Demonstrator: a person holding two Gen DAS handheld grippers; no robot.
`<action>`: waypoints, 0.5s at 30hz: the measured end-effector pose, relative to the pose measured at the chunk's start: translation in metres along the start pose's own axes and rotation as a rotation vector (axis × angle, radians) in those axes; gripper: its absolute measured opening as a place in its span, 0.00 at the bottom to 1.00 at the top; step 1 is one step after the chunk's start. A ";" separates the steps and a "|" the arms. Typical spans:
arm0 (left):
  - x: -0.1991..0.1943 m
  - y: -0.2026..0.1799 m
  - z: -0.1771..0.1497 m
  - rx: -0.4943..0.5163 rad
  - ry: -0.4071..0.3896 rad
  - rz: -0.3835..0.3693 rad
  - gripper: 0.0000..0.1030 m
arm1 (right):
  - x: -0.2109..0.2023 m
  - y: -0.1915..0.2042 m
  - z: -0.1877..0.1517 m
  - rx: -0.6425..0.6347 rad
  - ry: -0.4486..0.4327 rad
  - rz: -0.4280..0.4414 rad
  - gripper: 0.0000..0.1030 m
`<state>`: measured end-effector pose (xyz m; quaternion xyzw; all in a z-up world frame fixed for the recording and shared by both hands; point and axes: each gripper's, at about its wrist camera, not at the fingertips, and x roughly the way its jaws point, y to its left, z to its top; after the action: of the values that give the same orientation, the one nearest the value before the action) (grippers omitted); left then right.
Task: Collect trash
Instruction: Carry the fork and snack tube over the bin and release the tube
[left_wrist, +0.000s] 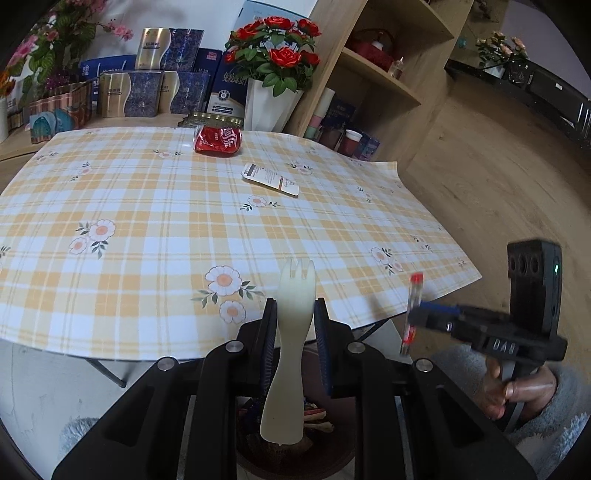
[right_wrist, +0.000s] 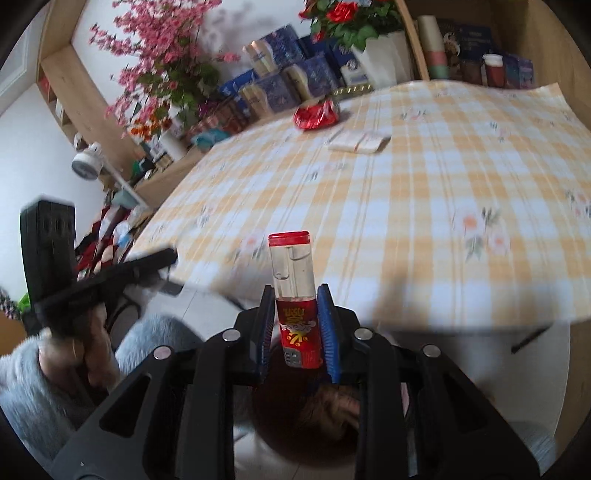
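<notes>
both grippers sit over the bin now: the left gripper (left_wrist: 295, 314) is clamped on a plastic fork (left_wrist: 291, 332), the right gripper (right_wrist: 295, 314) is pinching a small red-capped tube (right_wrist: 293, 291). risk here: the fork is nipped only mid-handle, so it could swing and drop outside the dark red bin (left_wrist: 332, 454) below. the bin already holds scraps, too murky to name. a crushed red can (left_wrist: 218, 138) and a flat white packet (left_wrist: 270, 178) wait on the checked tablecloth (left_wrist: 147, 206), well apart from both grippers.
</notes>
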<state>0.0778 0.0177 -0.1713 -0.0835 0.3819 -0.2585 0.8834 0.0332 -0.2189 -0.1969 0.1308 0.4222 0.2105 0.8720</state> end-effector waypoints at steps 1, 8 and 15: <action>-0.002 0.000 -0.002 0.000 -0.002 -0.001 0.20 | 0.002 0.002 -0.006 -0.004 0.014 -0.004 0.26; -0.016 -0.011 -0.023 0.030 0.023 -0.016 0.20 | 0.031 0.001 -0.049 0.037 0.152 -0.004 0.25; -0.021 -0.009 -0.030 0.014 0.021 -0.015 0.20 | 0.068 0.005 -0.071 0.056 0.318 0.000 0.16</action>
<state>0.0406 0.0221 -0.1760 -0.0771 0.3886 -0.2686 0.8780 0.0131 -0.1781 -0.2844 0.1203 0.5606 0.2165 0.7902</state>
